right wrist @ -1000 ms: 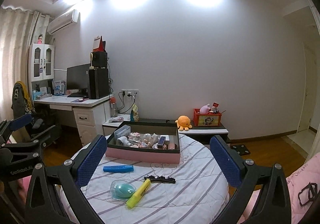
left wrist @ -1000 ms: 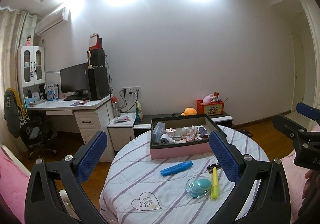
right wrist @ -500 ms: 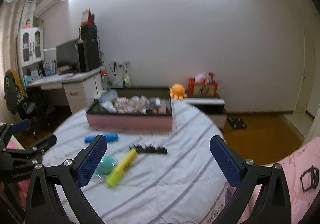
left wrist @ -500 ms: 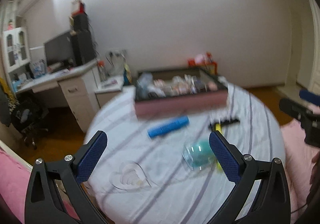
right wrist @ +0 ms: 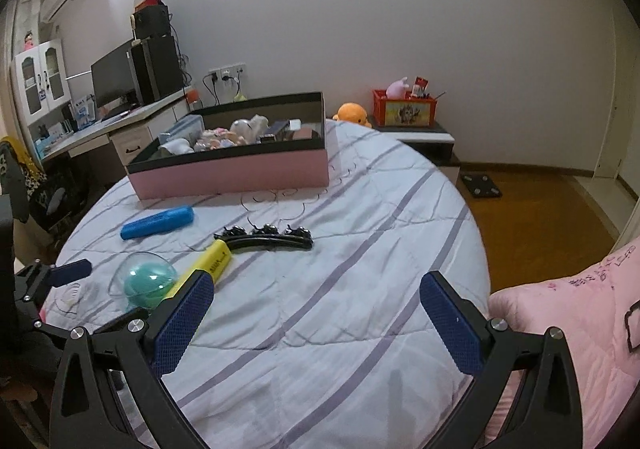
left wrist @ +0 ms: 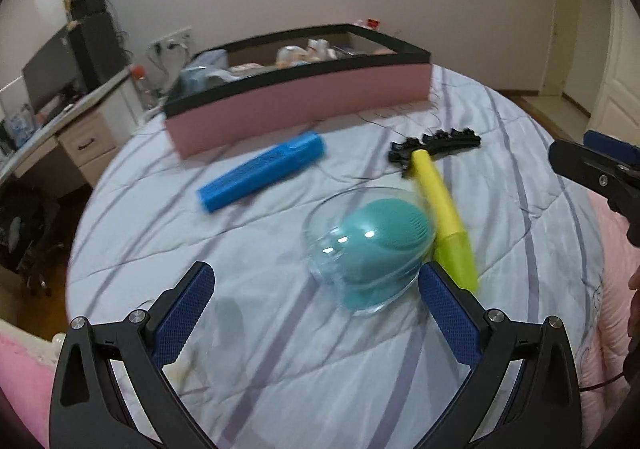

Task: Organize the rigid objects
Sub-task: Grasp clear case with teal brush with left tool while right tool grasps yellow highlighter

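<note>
A: Where do the loose things lie?

B: On the round table under a pale striped quilted cloth [right wrist: 360, 249]. A teal dome-shaped object inside a clear plastic shell [left wrist: 370, 245] sits nearest the left gripper [left wrist: 316, 315]. Touching its right side is a yellow cylindrical marker [left wrist: 442, 209], whose far end meets a black toothed hair clip [left wrist: 436, 145].

A: And the blue one?

B: A blue ribbed rectangular case [left wrist: 262, 171] lies alone, between the teal shell and the long pink box with a black rim [left wrist: 304, 99]. That box stands at the far side of the table and holds small figures and other bits, too blurred to name.

A: How do the claws stand?

B: Both spread wide, nothing between the blue pads. The left one hangs low over the cloth, just short of the clear shell. The right gripper [right wrist: 316, 323] hovers over bare cloth, with its left finger's tip overlapping the near end of the yellow marker [right wrist: 206, 265] in its view.

A: Can each camera see the other tool?

B: Yes, each shows at the frame edge: the right one at the right edge of the left view, the left one at the left edge of the right view.
</note>
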Demonstrator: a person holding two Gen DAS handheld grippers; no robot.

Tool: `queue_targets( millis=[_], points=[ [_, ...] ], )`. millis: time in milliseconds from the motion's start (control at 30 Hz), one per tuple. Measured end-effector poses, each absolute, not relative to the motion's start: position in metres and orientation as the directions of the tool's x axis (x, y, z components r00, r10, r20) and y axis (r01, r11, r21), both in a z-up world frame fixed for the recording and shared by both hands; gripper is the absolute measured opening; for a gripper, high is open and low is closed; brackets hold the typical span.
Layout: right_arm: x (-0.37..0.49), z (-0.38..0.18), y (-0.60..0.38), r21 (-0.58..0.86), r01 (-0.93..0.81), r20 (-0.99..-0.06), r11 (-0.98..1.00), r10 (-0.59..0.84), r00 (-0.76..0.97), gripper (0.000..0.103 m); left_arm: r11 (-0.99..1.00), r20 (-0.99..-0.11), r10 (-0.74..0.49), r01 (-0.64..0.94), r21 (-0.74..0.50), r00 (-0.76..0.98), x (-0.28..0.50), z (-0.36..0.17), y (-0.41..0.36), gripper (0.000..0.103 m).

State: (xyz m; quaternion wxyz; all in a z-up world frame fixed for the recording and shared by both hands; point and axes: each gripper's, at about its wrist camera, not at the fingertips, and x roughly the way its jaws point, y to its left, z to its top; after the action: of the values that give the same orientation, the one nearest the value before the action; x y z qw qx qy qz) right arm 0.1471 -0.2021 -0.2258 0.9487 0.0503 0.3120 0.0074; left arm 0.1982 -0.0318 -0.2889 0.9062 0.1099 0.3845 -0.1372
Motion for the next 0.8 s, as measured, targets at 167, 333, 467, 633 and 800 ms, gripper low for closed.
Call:
queue_targets(
  millis=[167, 333, 467, 633, 800],
  points=[
    [0.157, -0.235, -0.209, 0.118, 0.024, -0.608, 0.993, 0.053, 0.792, 0.103, 0.935, -0.745, -0.181, 0.346, 0.071, 0.641, 0.217, -0.29, -0.041, 0.103],
    [0.165, -0.24, -0.214, 0.13, 0.028, -0.622, 0.991, 0.059, 0.781, 0.103, 0.927, -0.753, -0.23, 0.373, 0.022, 0.617, 0.227, -0.292, -0.046, 0.071],
    [0.167, -0.241, -0.213, 0.129, 0.03, -0.629, 0.991, 0.059, 0.775, 0.103, 0.929, -0.749, -0.228, 0.37, 0.025, 0.622, 0.223, -0.292, -0.045, 0.062],
    [0.169, -0.24, -0.205, 0.126, 0.013, -0.639, 0.992, 0.071, 0.766, 0.103, 0.95, -0.739, -0.2, 0.313, 0.015, 0.643, 0.213, -0.291, -0.025, 0.062],
    [0.176, -0.24, -0.182, 0.127, -0.013, -0.655, 0.992, 0.094, 0.75, 0.103, 0.976, -0.732, -0.125, 0.217, 0.033, 0.669, 0.207, -0.29, 0.006, 0.062]
  ],
)
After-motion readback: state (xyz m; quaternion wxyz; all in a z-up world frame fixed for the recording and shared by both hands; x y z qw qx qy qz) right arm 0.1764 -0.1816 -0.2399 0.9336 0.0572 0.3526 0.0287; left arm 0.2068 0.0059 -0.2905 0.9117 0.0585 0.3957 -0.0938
